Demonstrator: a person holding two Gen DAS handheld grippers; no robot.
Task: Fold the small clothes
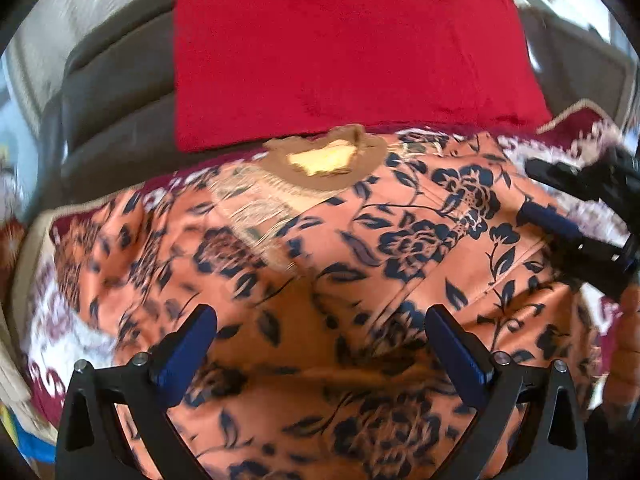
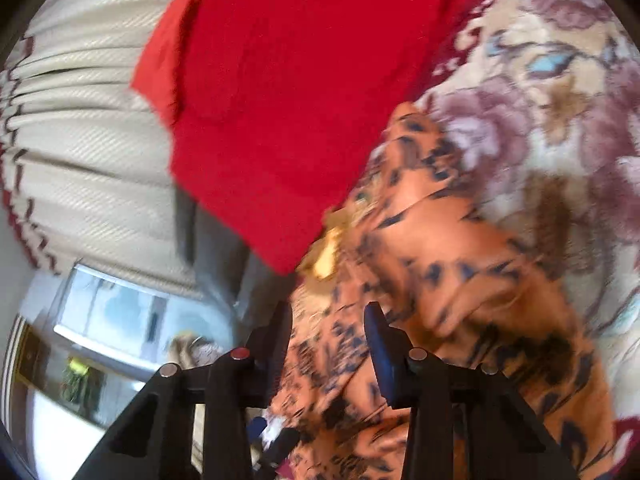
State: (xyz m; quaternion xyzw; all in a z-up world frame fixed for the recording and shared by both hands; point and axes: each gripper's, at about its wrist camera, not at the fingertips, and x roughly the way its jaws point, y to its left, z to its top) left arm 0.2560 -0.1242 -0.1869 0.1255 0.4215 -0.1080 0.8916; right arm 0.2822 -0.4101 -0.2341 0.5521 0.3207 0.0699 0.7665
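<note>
The left hand-held gripper (image 1: 320, 344) hangs spread wide above the orange floral garment (image 1: 360, 240), which lies on a flowered bedspread (image 2: 540, 80). The right hand-held gripper (image 2: 328, 344) stands partly spread over the same cloth (blur hides any contact). Beyond lies a folded red cloth (image 1: 340, 60). No writing is readable.

Both wrist views close over floral garment (image 1: 360, 264)
</note>
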